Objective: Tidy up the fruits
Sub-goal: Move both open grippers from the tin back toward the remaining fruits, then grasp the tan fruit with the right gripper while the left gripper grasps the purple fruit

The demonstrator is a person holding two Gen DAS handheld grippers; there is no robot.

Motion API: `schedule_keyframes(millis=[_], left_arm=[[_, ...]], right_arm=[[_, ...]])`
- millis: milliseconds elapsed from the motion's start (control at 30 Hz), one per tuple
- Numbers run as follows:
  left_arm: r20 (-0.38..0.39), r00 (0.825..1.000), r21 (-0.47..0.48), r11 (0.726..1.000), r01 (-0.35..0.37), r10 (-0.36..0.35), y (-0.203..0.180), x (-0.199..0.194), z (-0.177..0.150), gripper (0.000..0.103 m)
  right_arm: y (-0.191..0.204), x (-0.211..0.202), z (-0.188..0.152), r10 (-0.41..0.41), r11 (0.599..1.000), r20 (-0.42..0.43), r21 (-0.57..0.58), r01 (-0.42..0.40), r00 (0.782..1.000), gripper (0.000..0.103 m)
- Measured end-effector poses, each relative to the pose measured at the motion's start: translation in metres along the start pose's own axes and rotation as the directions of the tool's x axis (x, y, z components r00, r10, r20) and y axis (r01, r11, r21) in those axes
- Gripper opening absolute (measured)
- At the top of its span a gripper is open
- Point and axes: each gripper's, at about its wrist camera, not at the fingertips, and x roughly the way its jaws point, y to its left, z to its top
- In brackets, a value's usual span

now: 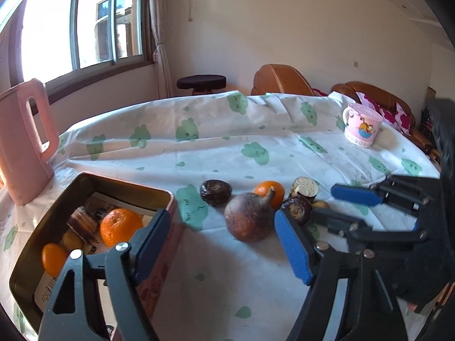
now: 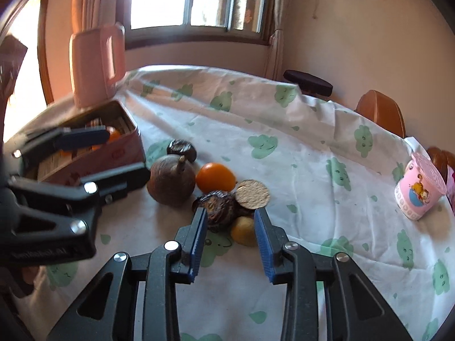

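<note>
A metal tin (image 1: pixel 93 180) at the left holds an orange (image 1: pixel 121 226), a small orange fruit (image 1: pixel 53 258) and other pieces. On the cloth lie a brown round fruit with a stem (image 1: pixel 248 220), an orange (image 1: pixel 269 190), two dark wrinkled fruits (image 1: pixel 215 192) (image 1: pixel 298 209), a cut round piece (image 1: pixel 305 188) and a small yellow fruit (image 2: pixel 243 230). My left gripper (image 1: pixel 224 251) is open and empty beside the tin. My right gripper (image 2: pixel 231 243) is open, its blue pads (image 2: pixel 199 241) either side of the dark fruit (image 2: pixel 217 209) and yellow fruit, without touching them.
A pink pitcher (image 1: pixel 24 142) stands behind the tin at the table's left edge. A pink cartoon cup (image 1: pixel 361 129) sits far right. The table has a white cloth with green clouds (image 1: pixel 256 150). A dark stool (image 1: pixel 201 81) and orange chairs stand beyond.
</note>
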Motion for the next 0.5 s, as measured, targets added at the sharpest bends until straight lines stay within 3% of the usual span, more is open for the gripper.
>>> schedule_keyframes(millis=[67,200,300,500], left_arm=[[-0.029,0.999,0.015,1.0,0.02,-0.019,-0.005,0.006,0.0,0.078],[-0.082,0.996,0.008,0.999,0.045,-0.044,-0.009,0.022,0.0,0.064],[-0.113,0.991,-0.002,0.998,0.065,-0.065,-0.011,0.031,0.0,0.061],[-0.139,0.987,-0.025,0.997,0.076,-0.079,-0.008,0.042,0.002,0.056]], right_arm=[[-0.005,-0.006,0.0,-0.016,1.0,0.012,0.016,0.016,1.0,0.038],[-0.015,-0.009,-0.004,-0.027,0.998,-0.004,0.048,0.027,1.0,0.038],[-0.017,0.0,-0.009,-0.027,0.998,-0.035,0.052,0.029,0.999,0.038],[-0.014,0.018,-0.011,0.035,0.997,-0.084,0.066,-0.03,0.996,0.038]])
